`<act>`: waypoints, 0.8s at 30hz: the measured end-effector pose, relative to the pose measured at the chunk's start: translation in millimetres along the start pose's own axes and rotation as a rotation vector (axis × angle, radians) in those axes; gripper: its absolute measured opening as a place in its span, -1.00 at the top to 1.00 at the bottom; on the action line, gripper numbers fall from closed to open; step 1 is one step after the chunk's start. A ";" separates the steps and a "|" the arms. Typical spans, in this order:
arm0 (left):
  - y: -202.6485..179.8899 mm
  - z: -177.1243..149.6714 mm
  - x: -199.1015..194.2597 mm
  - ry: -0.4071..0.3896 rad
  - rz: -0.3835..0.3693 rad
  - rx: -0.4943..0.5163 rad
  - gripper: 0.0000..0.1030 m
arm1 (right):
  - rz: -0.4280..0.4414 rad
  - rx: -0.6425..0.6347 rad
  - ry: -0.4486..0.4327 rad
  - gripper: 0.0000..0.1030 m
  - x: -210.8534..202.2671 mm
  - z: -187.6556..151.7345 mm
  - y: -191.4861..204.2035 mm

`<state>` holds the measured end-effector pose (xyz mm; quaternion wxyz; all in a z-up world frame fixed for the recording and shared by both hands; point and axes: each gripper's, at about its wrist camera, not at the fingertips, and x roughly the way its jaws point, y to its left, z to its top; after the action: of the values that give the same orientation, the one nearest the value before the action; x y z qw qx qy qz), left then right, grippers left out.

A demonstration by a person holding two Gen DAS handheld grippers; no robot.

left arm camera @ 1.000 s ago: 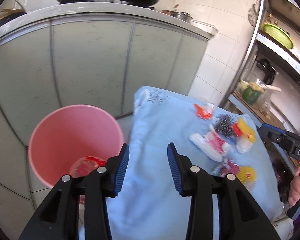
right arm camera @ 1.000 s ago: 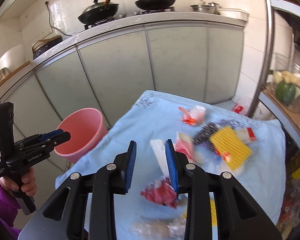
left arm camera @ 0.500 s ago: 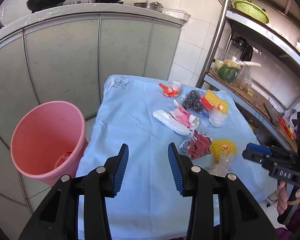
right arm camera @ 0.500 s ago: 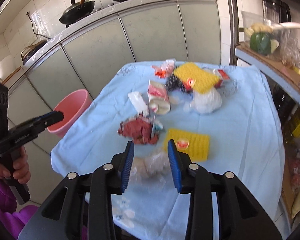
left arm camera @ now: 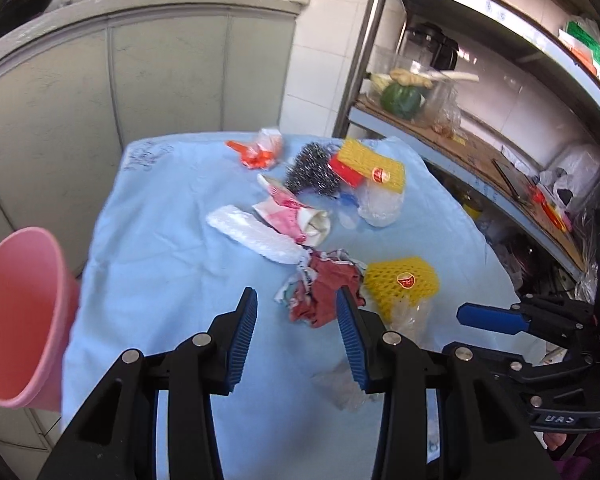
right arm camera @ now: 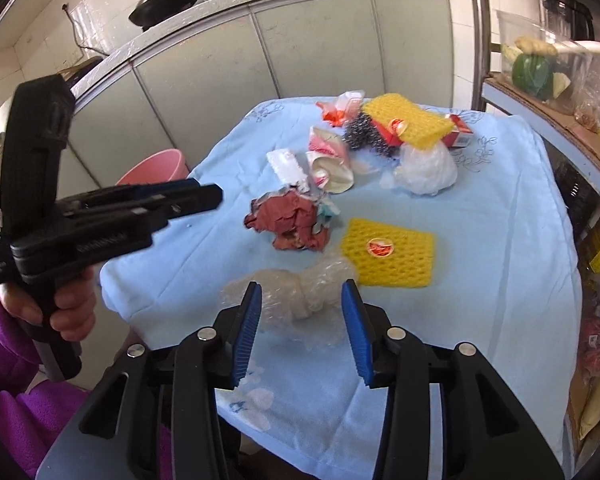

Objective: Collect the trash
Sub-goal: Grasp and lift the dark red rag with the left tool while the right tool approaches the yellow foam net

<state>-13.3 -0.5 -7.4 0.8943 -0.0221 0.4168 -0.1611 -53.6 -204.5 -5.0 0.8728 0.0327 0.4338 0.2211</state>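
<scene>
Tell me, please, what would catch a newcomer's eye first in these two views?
The scatter of bright trash on the light blue tablecloth stands out first: a yellow foam net near the middle, a crumpled red wrapper to its left. The right gripper, open, frames a clear plastic bag at the near edge. The pink bucket stands off the table's left side.

1. The left wrist camera looks forward and down along its open blue-padded left gripper [left arm camera: 296, 334], over a table draped in pale blue cloth [left arm camera: 160, 248], toward grey-green kitchen cabinets [left arm camera: 160, 76] and a metal shelf rack [left arm camera: 500, 128] at right.
2. The right wrist camera sits low near the table's front edge, facing the same cabinets [right arm camera: 300, 52] past its open right gripper [right arm camera: 302, 330].
3. Both views share the cloth [right arm camera: 500, 208], a crumpled dark red wrapper [left arm camera: 324, 292] [right arm camera: 292, 224] and a round pink plastic bin [left arm camera: 16, 320] [right arm camera: 156, 166].
4. Each camera catches the other gripper [left arm camera: 488, 316] [right arm camera: 188, 196] beside it.
</scene>
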 end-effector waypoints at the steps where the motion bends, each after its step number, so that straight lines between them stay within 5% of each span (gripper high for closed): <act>1: -1.8 1.8 8.2 0.013 -0.005 0.001 0.22 | -0.006 0.012 0.000 0.18 0.0 0.3 -3.2; 10: -6.4 13.1 51.7 0.074 -0.044 -0.020 0.22 | -0.039 0.032 -0.007 0.18 -1.0 0.6 -10.4; 24: -6.5 7.9 31.7 0.068 -0.029 -0.045 0.22 | -0.006 0.022 -0.093 0.18 -31.0 4.5 -15.0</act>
<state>9.9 -17.1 -24.5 0.8765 -0.0426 0.4502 -0.1653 -61.1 -230.2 17.1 0.8922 0.0511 0.3955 0.2119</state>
